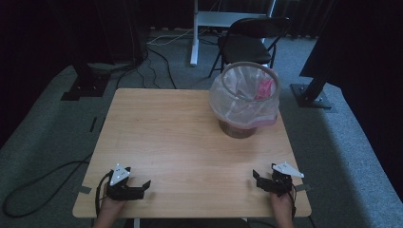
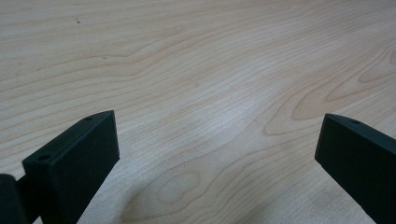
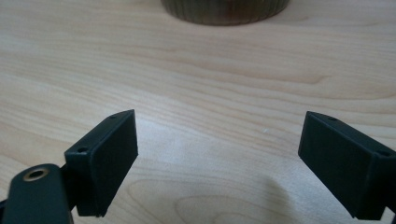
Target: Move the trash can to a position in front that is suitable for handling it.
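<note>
Worktop (image 1: 180,137) of pale wood grain carries one item: a bin (image 1: 243,102) with a thin translucent liner bag folded over its rim, standing upright at the far right part of the surface. A pink patch shows through the liner on the bin's right side. In the right gripper view the bin's dark round base (image 3: 224,11) sits at the top edge, straight ahead of the jaws and well apart from them.

Left hand-held gripper (image 1: 138,187) rests at the near left corner of the worktop, held by a hand (image 1: 111,211) entering from the bottom edge. Its jaws stand spread wide, with bare wood between them.

Right hand-held gripper (image 1: 262,179) rests at the near right corner, held by the other hand (image 1: 283,209). Its jaws also stand spread wide, with nothing between them.

Beyond the worktop, a black folding chair (image 1: 249,40) stands on grey carpet, and black cables (image 1: 142,66) lie on the floor at the left.
</note>
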Tool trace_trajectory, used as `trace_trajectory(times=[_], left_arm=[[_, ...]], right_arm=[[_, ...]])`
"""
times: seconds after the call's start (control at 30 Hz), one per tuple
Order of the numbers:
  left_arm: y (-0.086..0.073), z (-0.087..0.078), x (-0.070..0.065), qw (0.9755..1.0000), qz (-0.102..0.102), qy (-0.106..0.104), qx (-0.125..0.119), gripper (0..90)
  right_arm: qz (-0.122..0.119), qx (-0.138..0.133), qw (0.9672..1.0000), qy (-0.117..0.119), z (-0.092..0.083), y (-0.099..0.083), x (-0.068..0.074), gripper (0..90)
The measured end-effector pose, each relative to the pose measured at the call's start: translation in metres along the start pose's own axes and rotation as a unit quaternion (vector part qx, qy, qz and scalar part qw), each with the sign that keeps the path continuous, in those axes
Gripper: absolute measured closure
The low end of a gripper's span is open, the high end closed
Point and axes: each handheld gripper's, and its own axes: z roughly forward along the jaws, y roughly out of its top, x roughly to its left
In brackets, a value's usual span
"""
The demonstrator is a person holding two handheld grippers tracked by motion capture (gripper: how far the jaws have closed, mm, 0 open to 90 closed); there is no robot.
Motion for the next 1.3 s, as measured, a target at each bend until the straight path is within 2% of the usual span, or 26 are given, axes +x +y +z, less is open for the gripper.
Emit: trace_trajectory(times=[0.1,0.17,0.2,0.5,0.67,0.77,1.07,1.17,1.3], left_arm=[[0.001,0.002,0.001,0.9999,0.001,-0.012,0.004,0.0],[0.002,0.003,0.001,0.9998,0.003,-0.020,0.005,0.0],[0.004,0.006,0.000,0.9997,0.006,-0.021,0.008,0.0],[0.016,0.023,-0.003,0.9990,0.021,-0.035,0.016,0.0],[0.026,0.036,-0.005,0.9986,0.023,-0.046,0.012,0.0],[0.032,0.041,-0.007,0.9984,0.024,-0.049,0.011,0.0],[0.058,0.065,-0.013,0.9984,0.031,-0.048,0.000,0.0],[0.067,0.071,-0.015,0.9984,0.027,-0.047,-0.013,0.0],[0.082,0.081,-0.012,0.9986,0.025,-0.044,-0.016,0.0]], right_arm=[[-0.021,0.018,0.9996,0.001,0.004,0.001,0.004,11.2],[-0.024,0.026,0.9994,0.002,0.005,0.002,0.004,11.2],[-0.028,0.036,0.9989,0.011,0.007,0.003,0.004,11.2],[-0.022,0.037,0.9987,0.028,0.011,0.008,0.002,11.2],[-0.007,0.018,0.9991,0.037,0.011,0.013,-0.003,11.2],[0.003,0.001,0.9994,0.033,0.009,0.017,-0.007,11.2],[0.026,-0.026,0.9993,0.011,0.009,0.031,-0.022,11.2],[0.027,-0.032,0.9991,0.002,0.011,0.036,-0.027,11.2],[0.033,-0.043,0.9985,-0.007,0.013,0.044,-0.036,11.2]])
